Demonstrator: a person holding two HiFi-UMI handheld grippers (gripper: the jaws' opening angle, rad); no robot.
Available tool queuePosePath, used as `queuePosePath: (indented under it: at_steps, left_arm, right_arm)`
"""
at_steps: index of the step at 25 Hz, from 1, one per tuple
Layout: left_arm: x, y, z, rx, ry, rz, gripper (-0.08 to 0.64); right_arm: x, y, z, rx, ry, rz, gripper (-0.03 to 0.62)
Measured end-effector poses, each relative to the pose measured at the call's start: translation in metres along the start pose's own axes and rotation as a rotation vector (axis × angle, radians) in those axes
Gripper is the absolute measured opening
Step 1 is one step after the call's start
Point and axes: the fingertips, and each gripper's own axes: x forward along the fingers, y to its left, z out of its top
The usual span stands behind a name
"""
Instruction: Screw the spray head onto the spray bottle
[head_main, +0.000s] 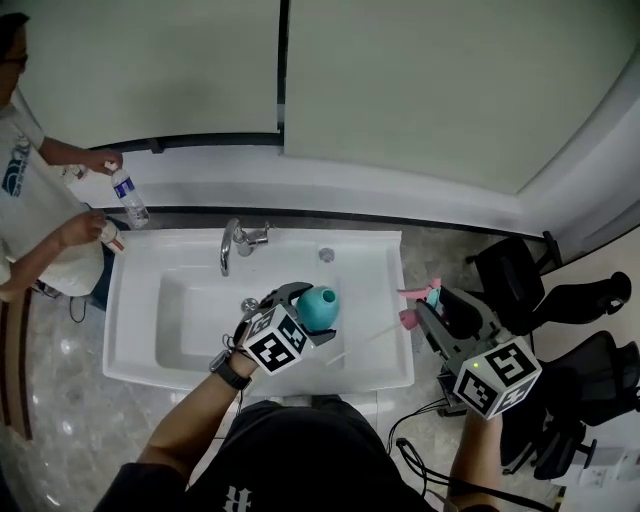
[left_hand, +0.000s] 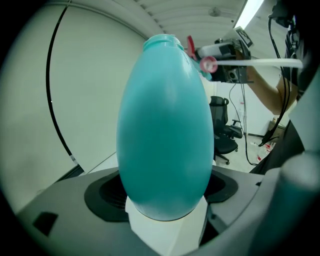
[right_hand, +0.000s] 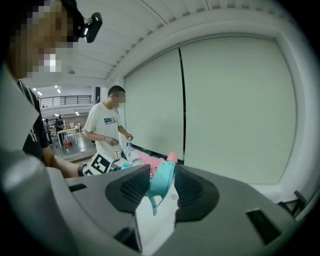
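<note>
Your left gripper (head_main: 302, 302) has its jaws wide, and they squeeze the fat middle of the teal spray bottle (left_hand: 165, 135). In the head view the bottle sits up in the air over the white sink (head_main: 140, 345), by the front right part of the bowl. In the left gripper view its open neck (left_hand: 162, 41) has nothing on it.

Your right gripper (head_main: 432, 308) has its jaws half way in, and they pinch the spray head (right_hand: 161, 182). The spray head is teal and pink. You hold it out past the right edge of the sink, apart from the bottle. A long thin white tube (left_hand: 272, 62) sticks out of the spray head and points back toward your left gripper.

The silver tap (head_main: 236, 245) stands at the back of the sink. Another person (head_main: 30, 200) stands at the left end of the counter with a clear water bottle (head_main: 130, 198) in one hand. Black office chairs (head_main: 560, 300) stand on the floor to your right
</note>
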Motion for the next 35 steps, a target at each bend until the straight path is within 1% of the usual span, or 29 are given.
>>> queuePosePath:
  at_steps: [3,6,10,13,16,17,19,20,21,23,25,26,31,35]
  left_arm:
    - [-0.004,-0.011,0.000,-0.002,0.017,-0.041,0.425]
    - [-0.009,-0.020,-0.001,0.006,0.020,-0.069,0.425]
    - [-0.014,-0.032,-0.001,0.006,0.026,-0.103,0.425]
    - [-0.017,-0.038,-0.001,0.000,0.025,-0.130,0.425]
    - [-0.018,-0.041,-0.001,-0.011,0.030,-0.149,0.425]
    - [-0.018,-0.042,-0.001,-0.017,0.033,-0.156,0.425]
    - [-0.018,-0.043,-0.002,-0.028,0.044,-0.166,0.425]
    - [-0.018,-0.042,-0.003,-0.035,0.050,-0.170,0.425]
    - [-0.017,-0.041,-0.004,-0.042,0.057,-0.173,0.425]
    - [-0.013,-0.036,-0.005,-0.054,0.069,-0.170,0.425]
    - [-0.009,-0.031,-0.004,-0.062,0.071,-0.164,0.425]
    - [-0.007,-0.030,-0.003,-0.066,0.068,-0.161,0.425]
    - [-0.001,-0.027,0.005,-0.068,0.051,-0.137,0.425]
    - [0.001,-0.025,0.011,-0.059,0.050,-0.129,0.425]
  right_arm:
    - [-0.007,-0.009,0.041,-0.120,-0.056,-0.057,0.155]
    - [-0.008,-0.010,0.068,-0.232,-0.084,-0.115,0.155]
    - [-0.006,-0.002,0.093,-0.378,-0.115,-0.170,0.155]
    - [0.002,0.011,0.108,-0.500,-0.157,-0.186,0.155]
    - [0.009,0.025,0.115,-0.612,-0.184,-0.196,0.155]
    - [0.010,0.029,0.115,-0.667,-0.181,-0.202,0.155]
    - [0.011,0.038,0.110,-0.804,-0.116,-0.228,0.155]
    - [0.013,0.042,0.105,-0.856,-0.082,-0.244,0.155]
    - [0.017,0.049,0.101,-0.891,-0.070,-0.255,0.155]
    - [0.028,0.066,0.094,-0.948,-0.103,-0.251,0.155]
    - [0.041,0.082,0.086,-1.008,-0.145,-0.224,0.155]
    - [0.046,0.088,0.081,-1.034,-0.147,-0.209,0.155]
    - [0.062,0.103,0.054,-1.124,-0.114,-0.169,0.155]
    - [0.069,0.109,0.040,-1.185,-0.091,-0.141,0.155]
